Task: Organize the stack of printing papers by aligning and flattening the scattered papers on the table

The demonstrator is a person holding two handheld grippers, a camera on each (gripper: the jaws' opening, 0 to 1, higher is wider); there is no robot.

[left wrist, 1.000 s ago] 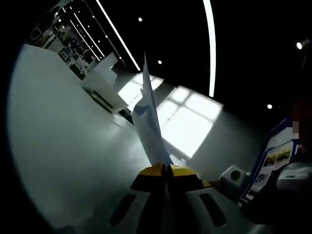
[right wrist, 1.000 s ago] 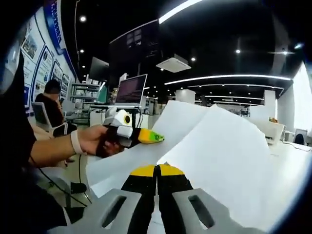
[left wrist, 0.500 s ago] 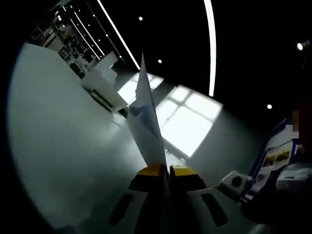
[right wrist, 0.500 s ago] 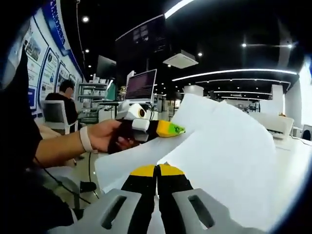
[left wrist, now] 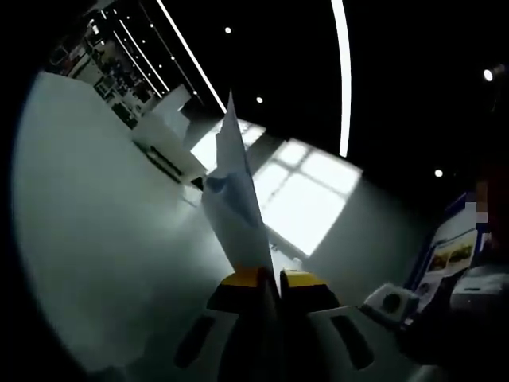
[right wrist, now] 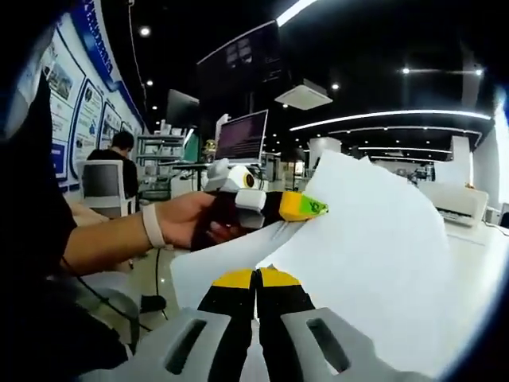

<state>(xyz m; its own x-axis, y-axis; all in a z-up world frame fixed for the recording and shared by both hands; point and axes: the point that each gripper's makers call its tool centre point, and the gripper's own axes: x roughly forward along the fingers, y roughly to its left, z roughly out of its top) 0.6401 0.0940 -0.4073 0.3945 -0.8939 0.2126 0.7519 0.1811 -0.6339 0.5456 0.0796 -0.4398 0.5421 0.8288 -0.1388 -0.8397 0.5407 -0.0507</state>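
White printing papers [right wrist: 374, 239] are held up off the table between both grippers. My right gripper [right wrist: 257, 277] is shut on their near edge, yellow tips pressed together. Beyond it a hand [right wrist: 187, 223] holds my left gripper [right wrist: 306, 208], whose yellow-green tip is clamped on the sheets' left edge. In the left gripper view the papers [left wrist: 235, 199] stand edge-on, rising as a thin blade from my left gripper [left wrist: 268, 278], which is shut on them. At least two sheets overlap, their corners not matching.
The white table [left wrist: 87, 223] spreads to the left in the left gripper view, and its surface [right wrist: 481, 263] lies at the right, with a printer [right wrist: 457, 211] behind. A laptop [right wrist: 242, 137] and a seated person [right wrist: 119, 151] are in the background.
In the right gripper view the left gripper and its hand have shifted to the right, and the sheets overlap more closely. Both grippers stay shut on the papers.
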